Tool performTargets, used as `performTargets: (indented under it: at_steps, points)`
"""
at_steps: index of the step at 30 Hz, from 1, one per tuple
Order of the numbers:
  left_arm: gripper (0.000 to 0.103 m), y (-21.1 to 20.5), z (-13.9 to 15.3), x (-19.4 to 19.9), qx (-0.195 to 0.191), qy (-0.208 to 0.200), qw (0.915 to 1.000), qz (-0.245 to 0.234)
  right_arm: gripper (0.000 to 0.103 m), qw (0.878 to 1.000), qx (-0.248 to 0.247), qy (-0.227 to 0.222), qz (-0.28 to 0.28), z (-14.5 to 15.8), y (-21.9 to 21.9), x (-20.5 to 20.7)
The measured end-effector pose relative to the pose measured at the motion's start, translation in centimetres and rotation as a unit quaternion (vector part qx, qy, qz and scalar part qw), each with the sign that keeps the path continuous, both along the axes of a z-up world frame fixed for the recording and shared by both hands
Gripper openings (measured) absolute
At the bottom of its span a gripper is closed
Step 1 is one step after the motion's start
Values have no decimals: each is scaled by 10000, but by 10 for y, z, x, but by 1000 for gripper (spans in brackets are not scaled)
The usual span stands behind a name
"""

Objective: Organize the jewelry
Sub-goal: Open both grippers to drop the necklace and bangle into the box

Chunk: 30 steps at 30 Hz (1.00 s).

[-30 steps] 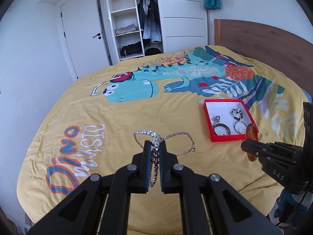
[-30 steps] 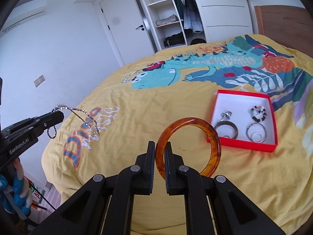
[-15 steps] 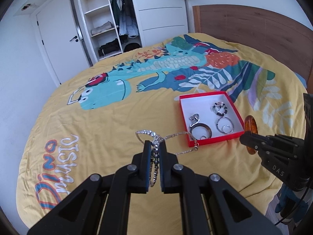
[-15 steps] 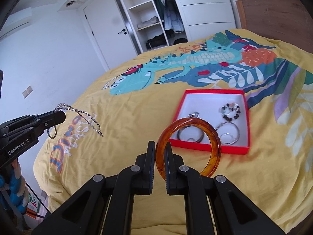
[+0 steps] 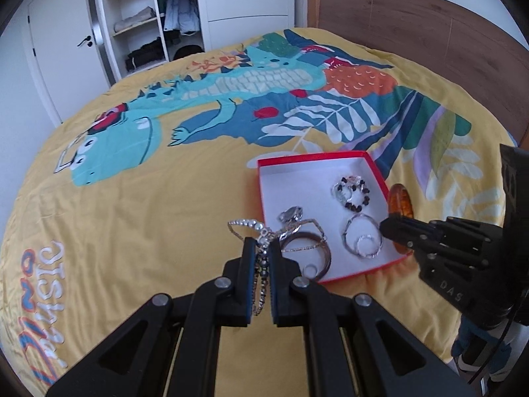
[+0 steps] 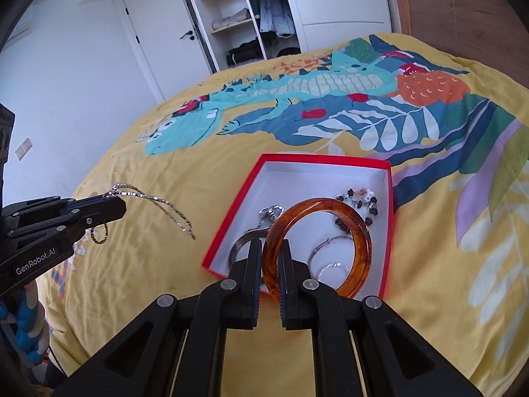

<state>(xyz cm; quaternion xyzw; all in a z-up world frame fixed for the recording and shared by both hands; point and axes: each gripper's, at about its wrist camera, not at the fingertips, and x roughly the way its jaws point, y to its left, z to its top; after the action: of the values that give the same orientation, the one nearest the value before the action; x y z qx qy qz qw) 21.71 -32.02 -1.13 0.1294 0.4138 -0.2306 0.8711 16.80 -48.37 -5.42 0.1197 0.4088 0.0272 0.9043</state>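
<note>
My left gripper (image 5: 263,248) is shut on a silver chain necklace (image 5: 251,224), held above the near left corner of the red jewelry box (image 5: 317,157). The necklace also shows in the right wrist view (image 6: 155,200), dangling from the left gripper (image 6: 120,205). My right gripper (image 6: 267,248) is shut on an amber bangle (image 6: 360,231), held above the box (image 6: 231,218). The bangle shows edge-on in the left wrist view (image 5: 400,200), at the box's right side. The box holds a beaded bracelet (image 5: 351,192), a dark bangle (image 5: 325,254) and silver rings (image 5: 362,241).
The box lies on a yellow dinosaur bedspread (image 5: 165,198). A wooden headboard (image 5: 413,29) stands at the right. An open wardrobe (image 5: 155,23) and a white door (image 5: 59,53) are beyond the bed's far end.
Both grippers have moved toward the red box. The necklace and the bangle now hang over the box instead of the bare bedspread.
</note>
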Motion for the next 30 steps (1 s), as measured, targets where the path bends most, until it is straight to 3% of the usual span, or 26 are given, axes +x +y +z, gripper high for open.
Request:
performTargets:
  at_steps: [11,23,30]
  points:
    - [7,-57,-58,85,-159,484,9986,-115,11,9984,-393,340,218,-34,-31,84]
    - [7,-68,-122,108,18,1009,9949,44,11,9941,-620,810,363,-75,-37,122]
    - [8,-72,-127,113,113,909,9957,122,12,9934,-650,915,247,-87,-41,125]
